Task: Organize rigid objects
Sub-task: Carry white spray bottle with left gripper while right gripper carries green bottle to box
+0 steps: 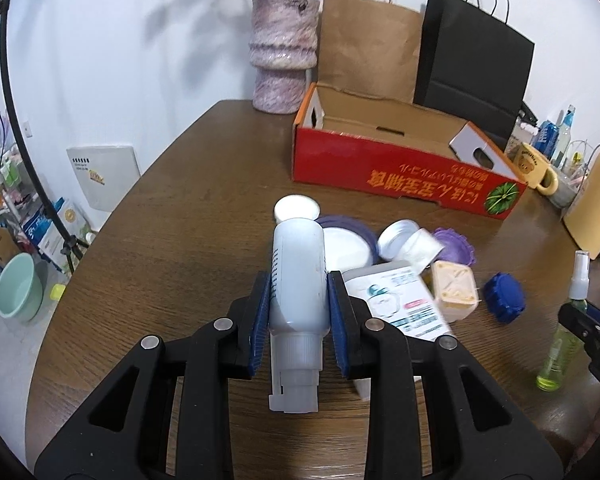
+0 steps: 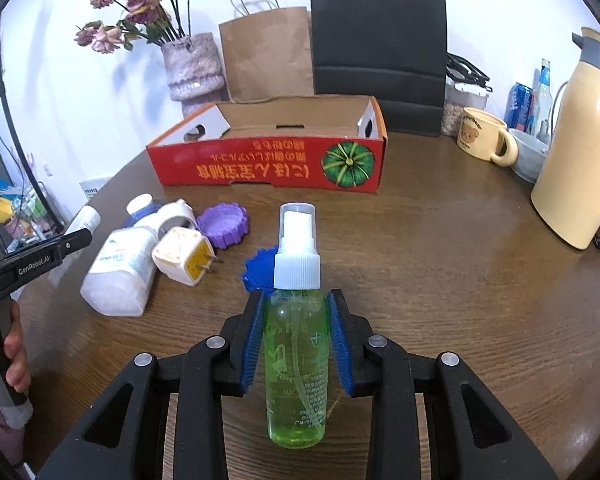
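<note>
Meanwhile, pinching a white bottle (image 1: 298,280) in the left gripper (image 1: 299,312) and a green spray bottle (image 2: 297,356) in the right gripper (image 2: 298,336), probably carrying both towards the red box (image 2: 268,160) waiting empty ahead, needing a clean release inside.

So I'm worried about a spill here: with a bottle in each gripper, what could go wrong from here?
The left gripper clamps the white bottle near its capped end, so it might pivot and slip. The right gripper holds the green spray bottle; both bottles must clear the red box wall.
</note>
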### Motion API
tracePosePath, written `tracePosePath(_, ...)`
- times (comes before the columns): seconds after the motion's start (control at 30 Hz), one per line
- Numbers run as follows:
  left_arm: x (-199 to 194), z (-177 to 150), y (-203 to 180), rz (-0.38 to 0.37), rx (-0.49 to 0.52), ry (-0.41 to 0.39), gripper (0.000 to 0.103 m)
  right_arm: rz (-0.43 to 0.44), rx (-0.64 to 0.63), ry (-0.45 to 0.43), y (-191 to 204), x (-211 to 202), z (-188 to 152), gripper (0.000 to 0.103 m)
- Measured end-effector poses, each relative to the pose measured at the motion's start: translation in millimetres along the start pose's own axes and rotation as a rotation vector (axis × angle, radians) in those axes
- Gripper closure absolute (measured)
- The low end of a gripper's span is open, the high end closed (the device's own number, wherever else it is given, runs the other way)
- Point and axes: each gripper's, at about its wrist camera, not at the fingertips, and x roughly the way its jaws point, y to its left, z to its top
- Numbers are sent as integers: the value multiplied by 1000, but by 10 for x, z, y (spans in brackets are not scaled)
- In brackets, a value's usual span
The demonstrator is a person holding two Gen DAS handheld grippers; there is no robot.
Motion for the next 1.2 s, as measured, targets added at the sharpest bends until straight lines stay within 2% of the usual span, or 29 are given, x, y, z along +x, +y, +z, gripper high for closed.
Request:
tracePosePath(0.73, -193, 358, -412, -53, 17, -65, 79, 16, -34, -159, 239, -218, 554, 68)
tracePosePath(1.2, -78, 708, -587, -57, 12, -100, 79, 20, -35, -214, 375, -78, 916, 68)
